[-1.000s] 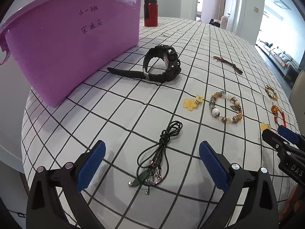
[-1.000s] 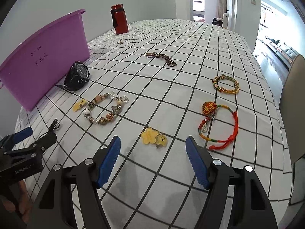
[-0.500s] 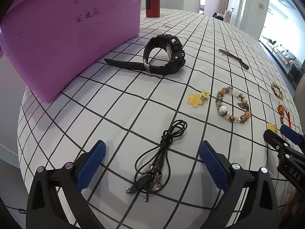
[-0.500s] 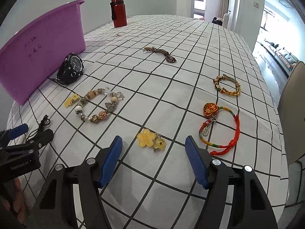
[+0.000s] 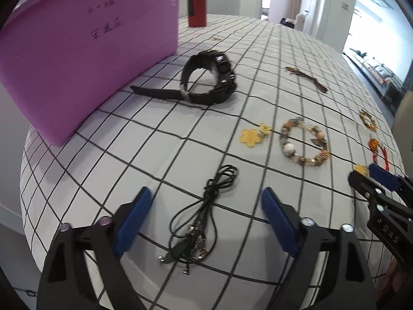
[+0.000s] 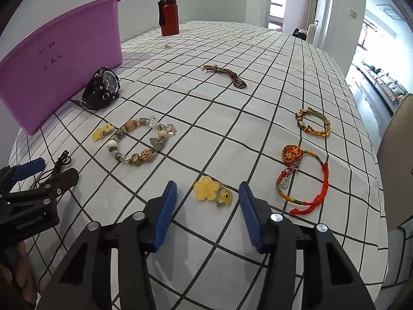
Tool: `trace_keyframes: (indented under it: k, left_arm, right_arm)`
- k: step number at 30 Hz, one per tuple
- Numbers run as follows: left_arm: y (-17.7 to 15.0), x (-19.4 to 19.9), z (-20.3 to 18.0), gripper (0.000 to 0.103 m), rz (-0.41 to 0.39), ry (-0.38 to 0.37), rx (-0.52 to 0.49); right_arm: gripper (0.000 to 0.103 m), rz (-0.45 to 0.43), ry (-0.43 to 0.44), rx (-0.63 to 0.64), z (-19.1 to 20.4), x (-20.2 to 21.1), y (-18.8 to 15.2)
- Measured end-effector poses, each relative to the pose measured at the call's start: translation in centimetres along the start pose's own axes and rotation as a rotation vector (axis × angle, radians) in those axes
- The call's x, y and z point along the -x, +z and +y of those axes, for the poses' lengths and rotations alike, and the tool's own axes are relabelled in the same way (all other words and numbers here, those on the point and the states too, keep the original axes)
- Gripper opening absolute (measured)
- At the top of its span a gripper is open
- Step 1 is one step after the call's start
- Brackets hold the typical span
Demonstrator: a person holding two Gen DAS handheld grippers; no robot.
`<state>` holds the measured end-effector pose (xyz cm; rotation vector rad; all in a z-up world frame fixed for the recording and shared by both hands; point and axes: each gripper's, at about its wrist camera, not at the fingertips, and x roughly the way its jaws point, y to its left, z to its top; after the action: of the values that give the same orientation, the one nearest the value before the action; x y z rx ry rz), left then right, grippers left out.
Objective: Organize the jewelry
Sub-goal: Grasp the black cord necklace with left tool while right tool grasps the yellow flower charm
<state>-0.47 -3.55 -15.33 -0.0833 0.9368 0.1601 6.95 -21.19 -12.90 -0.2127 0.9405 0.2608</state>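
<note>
My left gripper [image 5: 206, 201] is open, its blue pads either side of a black cord necklace [image 5: 204, 211] with metal pendants that lies on the checked cloth. My right gripper [image 6: 207, 193] is open around a yellow flower charm [image 6: 213, 192], jaws narrower than before. A black watch [image 5: 206, 77] lies by the purple tub [image 5: 77, 59]. A beaded bracelet [image 6: 140, 139], another yellow charm [image 6: 102, 131], a red cord bracelet [image 6: 304, 178], a gold-green bracelet [image 6: 313, 122] and a brown cord [image 6: 225, 73] are spread on the cloth.
A red bottle [image 6: 169, 15] stands at the far end of the table. The table's near edge [image 5: 28, 206] drops off just left of the left gripper. A chair back [image 6: 397, 155] stands at the right side. The tub's inside is hidden.
Both grippers have moved down and forward toward the cloth. The right jaws have closed in part around the yellow charm. The left jaws stay wide around the necklace.
</note>
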Motion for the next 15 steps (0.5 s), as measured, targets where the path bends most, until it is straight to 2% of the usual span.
trace_keyframes:
  k: [7,9,10,11,15]
  left_arm:
    - [-0.6,0.8,-1.6,0.041,-0.033,-0.03,-0.057]
    - [-0.7,1.0,-2.0,0.026,-0.041,-0.038,-0.065]
    - [-0.8,1.0,-2.2,0.022,-0.044,-0.04,-0.068]
    - [-0.9,1.1,-2.4,0.01,-0.048,-0.042,-0.076]
    - [-1.2,1.2,-2.8,0.01,-0.059,-0.022,-0.097]
  right_arm:
    - [0.033,-0.006,0.007,-0.005,0.1,0.2,0.0]
    - [0.024,-0.008,0.001,-0.006,0.0,0.3,-0.1]
    - [0.024,-0.009,0.003,-0.007,-0.1,0.3,-0.2]
    - [0.024,-0.009,0.005,-0.008,-0.1,0.4,-0.2]
    - [0.024,-0.011,0.008,-0.01,-0.2,0.5,-0.3]
